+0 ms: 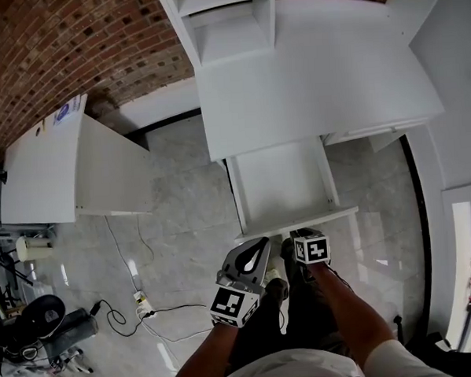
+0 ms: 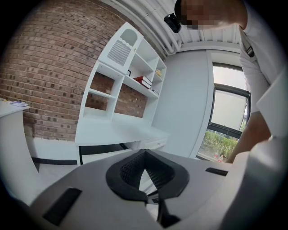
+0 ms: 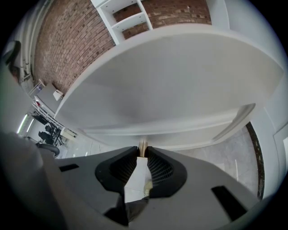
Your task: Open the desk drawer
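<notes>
desk drawer (image 1: pixel 286 181): pulled out from under the white bench (image 1: pixel 317 85), at its centre front; white inner bottom in view.
drawer knob (image 3: pixel 142 144): small, brass-coloured, on the drawer front.
right hand-held gripper (image 3: pixel 142 150): angled steeply down, jaws closed on the drawer knob.
left hand-held gripper (image 2: pixel 145 153): jaw tips together, nothing between them; just beside the right one, clear of the drawer.
hutch (image 2: pixel 121 67) on bench: red books (image 2: pixel 144 81) lie on an upper shelf.
</notes>
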{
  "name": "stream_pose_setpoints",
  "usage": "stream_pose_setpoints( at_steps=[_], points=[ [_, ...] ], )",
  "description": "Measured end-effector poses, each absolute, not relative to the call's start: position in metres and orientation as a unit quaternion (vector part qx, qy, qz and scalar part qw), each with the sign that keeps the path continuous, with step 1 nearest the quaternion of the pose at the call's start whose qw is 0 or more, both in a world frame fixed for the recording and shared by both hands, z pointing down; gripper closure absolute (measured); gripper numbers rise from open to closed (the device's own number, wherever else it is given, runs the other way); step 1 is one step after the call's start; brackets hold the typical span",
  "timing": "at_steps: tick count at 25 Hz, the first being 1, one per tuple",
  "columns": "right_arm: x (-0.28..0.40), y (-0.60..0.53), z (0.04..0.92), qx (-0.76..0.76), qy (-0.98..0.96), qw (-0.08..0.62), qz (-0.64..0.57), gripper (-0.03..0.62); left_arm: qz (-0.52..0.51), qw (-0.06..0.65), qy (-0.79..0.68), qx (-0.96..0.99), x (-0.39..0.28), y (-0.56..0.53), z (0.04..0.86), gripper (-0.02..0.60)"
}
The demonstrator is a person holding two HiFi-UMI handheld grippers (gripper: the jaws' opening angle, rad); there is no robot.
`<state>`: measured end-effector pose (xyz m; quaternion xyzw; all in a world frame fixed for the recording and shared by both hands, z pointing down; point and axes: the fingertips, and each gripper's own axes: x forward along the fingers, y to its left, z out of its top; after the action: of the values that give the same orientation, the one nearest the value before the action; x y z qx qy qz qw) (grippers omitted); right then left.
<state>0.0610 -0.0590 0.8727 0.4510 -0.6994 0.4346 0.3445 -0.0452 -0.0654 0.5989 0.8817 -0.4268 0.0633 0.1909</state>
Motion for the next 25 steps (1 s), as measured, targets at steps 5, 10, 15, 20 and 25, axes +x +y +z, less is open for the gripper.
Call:
stream_pose_setpoints(
  at_steps=[5, 10, 15, 20, 25],
  points=[
    [0.063, -0.056, 0.869, 0.453, -0.695, 0.342, 0.441, 0.513, 0.064, 0.187, -0.423, 0.884, -0.045, -0.066, 0.595, 0.569],
    [0.067, -0.052, 0.842, 0.454, -0.697, 0.343, 0.437, 0.514, 0.061, 0.188, -0.420, 0.886, -0.045, -0.072, 0.585, 0.569],
    [0.063, -0.045, 0.795, 0.438, -0.717, 0.330, 0.431, 0.526, 0.063, 0.176, -0.410, 0.893, -0.041, -0.076, 0.560, 0.569],
    [0.052, -0.053, 0.737, 0.438, -0.739, 0.289, 0.423, 0.535, 0.053, 0.174, -0.406, 0.895, -0.041, -0.081, 0.530, 0.569],
    [0.040, -0.065, 0.686, 0.431, -0.765, 0.265, 0.400, 0.543, 0.045, 0.183, -0.411, 0.892, -0.044, -0.084, 0.508, 0.569]
  ],
)
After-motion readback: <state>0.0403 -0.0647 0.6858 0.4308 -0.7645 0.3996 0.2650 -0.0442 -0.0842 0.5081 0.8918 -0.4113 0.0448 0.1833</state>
